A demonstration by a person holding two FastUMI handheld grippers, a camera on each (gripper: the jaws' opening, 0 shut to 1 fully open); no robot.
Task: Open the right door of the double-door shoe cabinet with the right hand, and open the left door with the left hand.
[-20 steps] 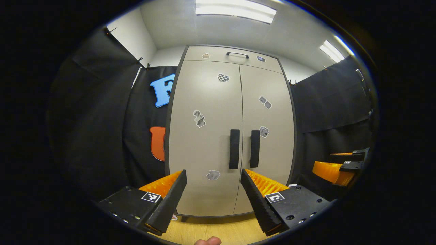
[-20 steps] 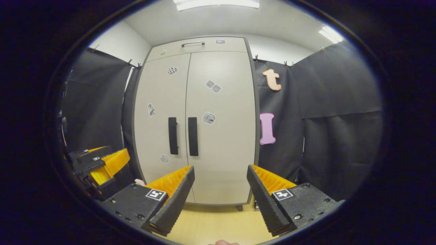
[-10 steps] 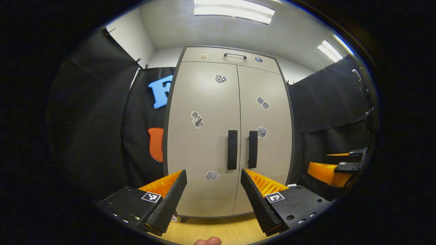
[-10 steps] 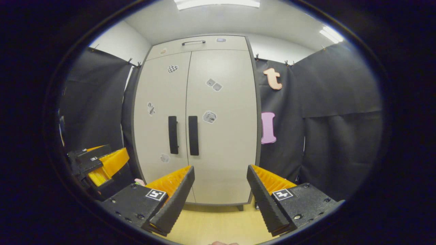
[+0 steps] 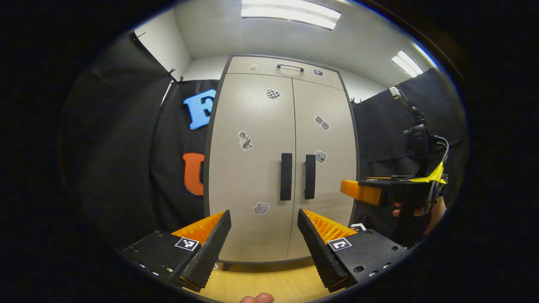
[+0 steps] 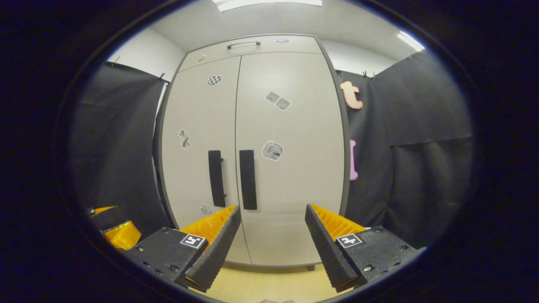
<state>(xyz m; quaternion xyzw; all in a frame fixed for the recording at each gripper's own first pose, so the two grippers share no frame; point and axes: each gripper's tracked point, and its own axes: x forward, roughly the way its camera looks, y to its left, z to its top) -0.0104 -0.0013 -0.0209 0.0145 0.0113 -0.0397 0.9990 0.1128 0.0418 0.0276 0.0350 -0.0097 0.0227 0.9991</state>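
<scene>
The beige double-door shoe cabinet (image 5: 252, 168) stands straight ahead with both doors closed. Two black vertical handles flank the centre seam: the left door handle (image 5: 286, 176) and the right door handle (image 5: 310, 176). My left gripper (image 5: 263, 216) is open and empty, well short of the doors and aimed below the left handle. In the right gripper view the cabinet (image 6: 294, 189) looms nearer, with the left door handle (image 6: 217, 178) and right door handle (image 6: 248, 179). My right gripper (image 6: 273, 210) is open and empty, pointing at the right door, right of its handle. It touches nothing.
A top drawer with a thin handle (image 5: 290, 67) sits above the doors. Black cloth walls close in on both sides. Light wooden floor (image 5: 269, 284) runs up to the cabinet's base. The right gripper (image 5: 366, 191) and its holding hand (image 5: 425, 212) show at the right of the left gripper view.
The right gripper has moved forward toward the cabinet, which now looks larger in its view. In the left gripper view it has risen and advanced. The left gripper has barely moved.
</scene>
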